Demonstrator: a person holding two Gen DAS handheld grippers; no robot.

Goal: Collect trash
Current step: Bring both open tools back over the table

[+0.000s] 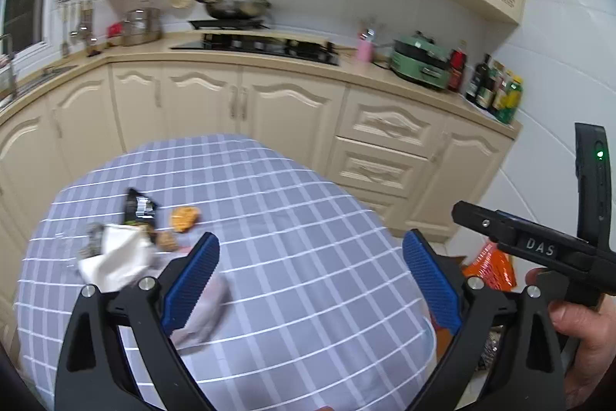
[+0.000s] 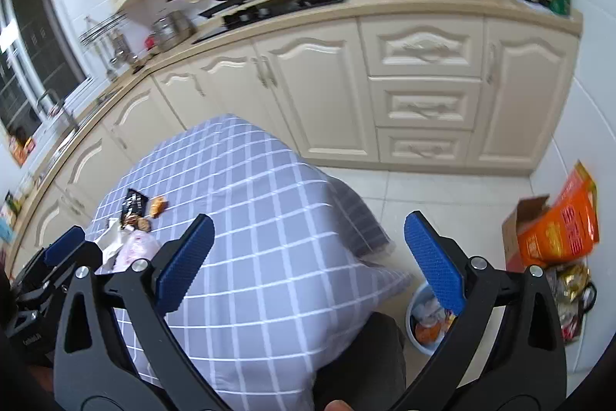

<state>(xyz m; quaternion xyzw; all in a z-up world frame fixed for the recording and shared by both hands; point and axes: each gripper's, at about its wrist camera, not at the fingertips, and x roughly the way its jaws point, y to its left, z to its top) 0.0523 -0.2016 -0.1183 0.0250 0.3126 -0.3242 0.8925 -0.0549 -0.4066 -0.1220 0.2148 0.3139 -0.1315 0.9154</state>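
Trash lies at the left of the checked tablecloth [image 1: 308,218]: a black wrapper [image 1: 139,208], an orange snack wrapper [image 1: 185,218], crumpled white paper [image 1: 115,259] and a pale pink plastic bag [image 1: 210,311]. My left gripper [image 1: 312,257] hovers open just right of this pile, nothing between its blue pads, and its left finger overlaps the pink bag. My right gripper [image 2: 308,241] is open and empty above the table's right side. Below it on the floor a pale blue bin [image 2: 417,338] holds wrappers. The right wrist view shows the same black wrapper [image 2: 134,205] and pink bag [image 2: 138,245].
Cream kitchen cabinets [image 2: 423,103] run behind the table, with a hob and wok [image 1: 236,6] on the counter. An orange carton [image 2: 558,230] and shiny bags [image 2: 569,287] stand on the tiled floor at the right. A dark trouser leg [image 2: 365,353] is at the table's near edge.
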